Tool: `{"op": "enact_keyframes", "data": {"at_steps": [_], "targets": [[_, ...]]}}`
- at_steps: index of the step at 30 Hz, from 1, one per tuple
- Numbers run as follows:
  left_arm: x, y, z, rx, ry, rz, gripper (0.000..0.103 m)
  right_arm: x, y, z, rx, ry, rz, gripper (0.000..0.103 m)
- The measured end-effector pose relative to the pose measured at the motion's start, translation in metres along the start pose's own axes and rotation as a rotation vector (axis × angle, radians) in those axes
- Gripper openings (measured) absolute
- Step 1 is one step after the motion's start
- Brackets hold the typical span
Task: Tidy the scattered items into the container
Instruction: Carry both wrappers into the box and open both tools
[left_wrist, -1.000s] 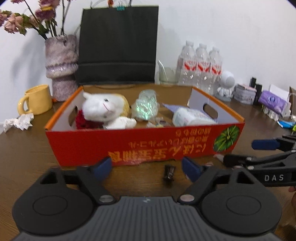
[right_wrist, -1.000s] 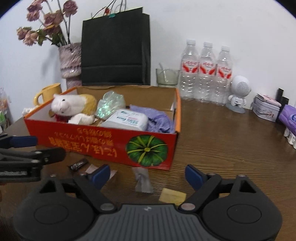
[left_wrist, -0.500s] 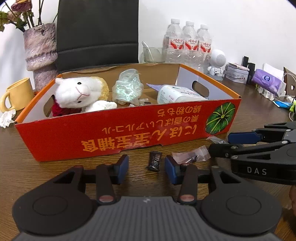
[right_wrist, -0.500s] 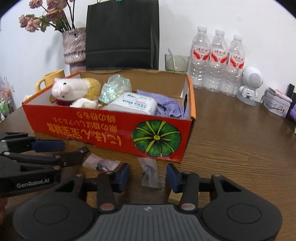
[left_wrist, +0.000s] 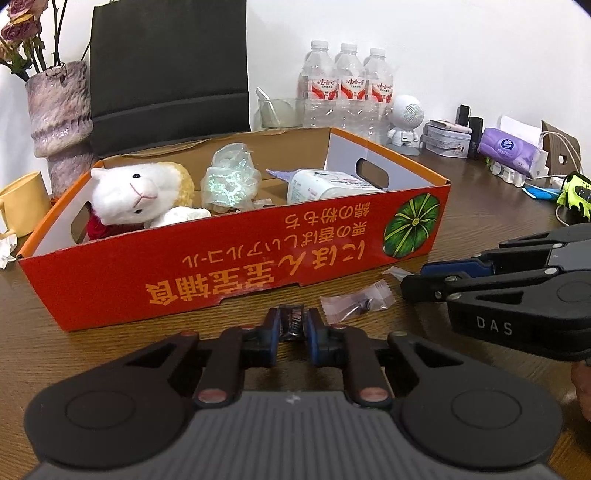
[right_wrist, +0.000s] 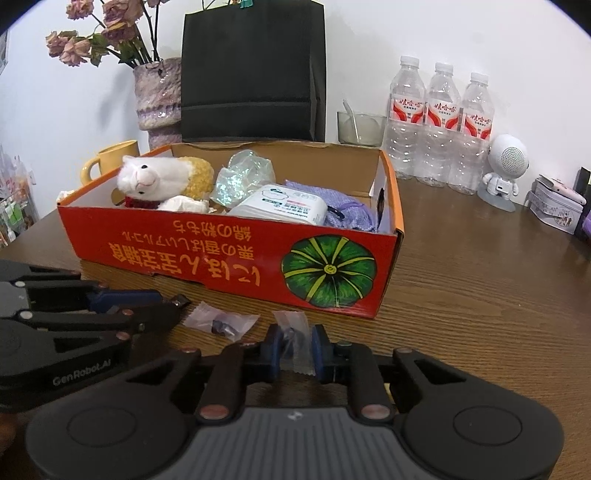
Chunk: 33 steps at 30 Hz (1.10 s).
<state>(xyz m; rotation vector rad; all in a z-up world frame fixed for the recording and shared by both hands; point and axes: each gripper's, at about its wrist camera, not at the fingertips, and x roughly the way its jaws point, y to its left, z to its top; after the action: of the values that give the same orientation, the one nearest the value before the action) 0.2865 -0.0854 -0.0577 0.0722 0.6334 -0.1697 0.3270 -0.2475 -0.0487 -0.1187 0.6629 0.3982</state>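
An orange cardboard box (left_wrist: 236, 273) (right_wrist: 229, 254) stands on the wooden table and holds a plush sheep (left_wrist: 136, 194), an iridescent wrapper (left_wrist: 231, 177), a tissue pack (left_wrist: 325, 184) and a purple cloth (right_wrist: 340, 206). My left gripper (left_wrist: 291, 326) is shut on a small black candy bar (left_wrist: 291, 323) on the table in front of the box. My right gripper (right_wrist: 295, 349) is shut on a clear plastic packet (right_wrist: 295, 332) near the box's front right corner. Another clear packet (left_wrist: 356, 302) (right_wrist: 221, 321) lies between the two grippers.
Behind the box stand a black paper bag (left_wrist: 166, 74), a vase of dried flowers (left_wrist: 59, 118), a yellow mug (left_wrist: 22, 206), a glass (right_wrist: 360, 127), three water bottles (right_wrist: 439, 122) and a white robot figure (right_wrist: 506, 166). A tin, tissue pack and cables lie at the right.
Both grippers moved forward and down and closed: the left onto the black candy bar, the right onto the clear packet. They were wide open a second ago.
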Motion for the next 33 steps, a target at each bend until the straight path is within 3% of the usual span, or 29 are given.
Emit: {"op": "enact_keyframes", "data": {"at_steps": [11, 17, 22, 27, 33], "targets": [[-0.022, 0.004, 0.002, -0.016, -0.053, -0.025, 0.016, -0.014, 0.002, 0.001, 0.001, -0.033, 0.012, 0.016], [-0.061, 0.012, 0.018, -0.025, -0.171, -0.050, 0.016, -0.055, 0.010, 0.012, -0.017, -0.149, 0.051, 0.016], [-0.071, 0.028, 0.048, -0.039, -0.260, -0.022, 0.016, -0.066, 0.017, 0.046, -0.036, -0.234, 0.066, 0.016], [-0.048, 0.049, 0.072, -0.091, -0.280, -0.003, 0.016, -0.042, 0.019, 0.086, -0.002, -0.284, 0.055, 0.016], [-0.005, 0.069, 0.086, -0.100, -0.237, 0.017, 0.016, 0.026, 0.011, 0.111, 0.060, -0.158, 0.014, 0.016]]}}
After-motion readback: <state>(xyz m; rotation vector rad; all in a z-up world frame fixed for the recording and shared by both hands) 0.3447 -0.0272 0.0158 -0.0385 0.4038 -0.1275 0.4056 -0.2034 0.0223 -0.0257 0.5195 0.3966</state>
